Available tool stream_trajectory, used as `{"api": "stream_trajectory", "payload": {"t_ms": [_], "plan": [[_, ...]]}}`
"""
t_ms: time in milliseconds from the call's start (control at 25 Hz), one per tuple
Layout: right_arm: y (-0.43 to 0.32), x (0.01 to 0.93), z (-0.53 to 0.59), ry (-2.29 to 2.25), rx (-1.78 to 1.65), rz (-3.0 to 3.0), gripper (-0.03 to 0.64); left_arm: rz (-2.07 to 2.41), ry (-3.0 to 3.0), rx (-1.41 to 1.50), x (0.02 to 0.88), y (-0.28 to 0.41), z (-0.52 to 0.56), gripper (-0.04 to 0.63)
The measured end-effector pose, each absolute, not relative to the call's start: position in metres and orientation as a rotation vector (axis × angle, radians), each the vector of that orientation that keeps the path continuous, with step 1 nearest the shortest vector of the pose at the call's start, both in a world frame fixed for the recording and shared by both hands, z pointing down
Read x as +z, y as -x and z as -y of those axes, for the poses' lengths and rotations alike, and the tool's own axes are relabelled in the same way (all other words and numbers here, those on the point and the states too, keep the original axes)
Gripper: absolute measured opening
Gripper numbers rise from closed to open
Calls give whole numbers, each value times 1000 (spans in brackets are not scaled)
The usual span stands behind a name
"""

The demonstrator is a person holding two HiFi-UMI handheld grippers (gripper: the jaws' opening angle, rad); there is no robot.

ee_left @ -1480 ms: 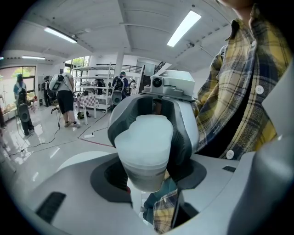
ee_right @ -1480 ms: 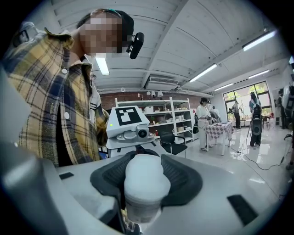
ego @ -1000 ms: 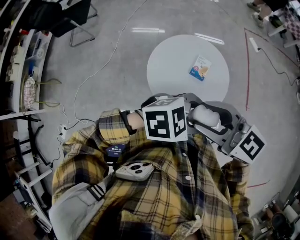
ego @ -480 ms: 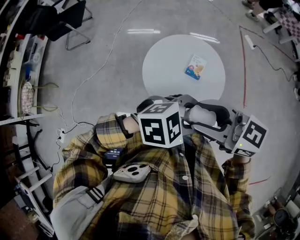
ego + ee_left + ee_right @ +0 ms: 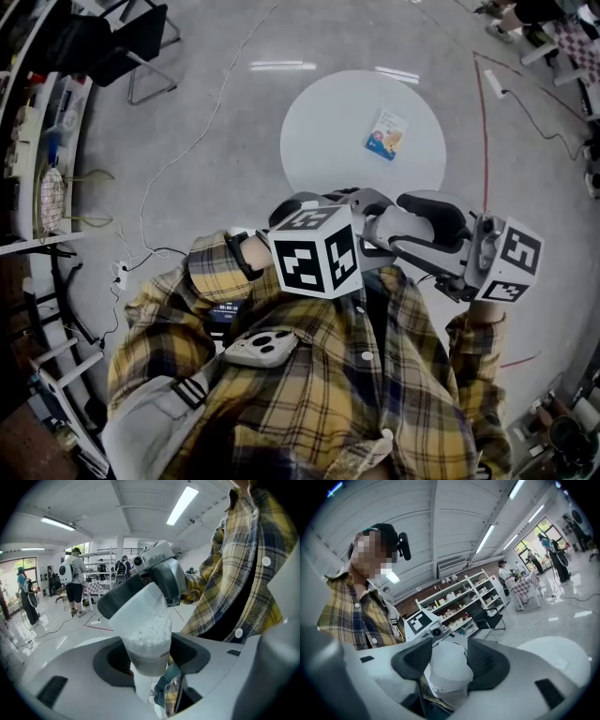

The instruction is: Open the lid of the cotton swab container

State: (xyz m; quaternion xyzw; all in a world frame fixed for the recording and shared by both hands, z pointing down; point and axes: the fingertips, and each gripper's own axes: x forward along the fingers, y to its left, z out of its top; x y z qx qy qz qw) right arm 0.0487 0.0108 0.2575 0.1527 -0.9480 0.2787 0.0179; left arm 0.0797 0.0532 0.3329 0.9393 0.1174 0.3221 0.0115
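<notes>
Cotton swab container [image 5: 146,641] was held chest-high above round white table [image 5: 323,150], over grey concrete floor [image 5: 206,112]. Left gripper [image 5: 145,656] jaws clamped its clear body. Right gripper [image 5: 449,667] jaws, just opening wider, hugged white lid [image 5: 446,658]. Stocked shelving [image 5: 464,603] lined workshop wall.

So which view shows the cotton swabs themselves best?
The left gripper view: the cotton swabs show as white tips through the clear container. The right gripper view shows only the white lid; in the head view they are hidden.
</notes>
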Motion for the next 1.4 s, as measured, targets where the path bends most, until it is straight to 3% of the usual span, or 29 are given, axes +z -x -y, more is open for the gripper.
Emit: {"api": "stream_trajectory", "payload": {"t_ms": [360, 520, 840, 1400], "plan": [[-67, 254, 21, -685, 971, 2962, 245, -385, -2909, 1026, 337, -74, -61, 244], [-81, 269, 42, -840, 967, 2918, 183, -398, -2909, 999, 337, -76, -66, 244], [-81, 268, 46, -883, 986, 2931, 183, -357, -2899, 980, 336, -76, -62, 244], [-97, 228, 40, -1213, 534, 2836, 173, -40, -2944, 831, 315, -69, -11, 242]]}}
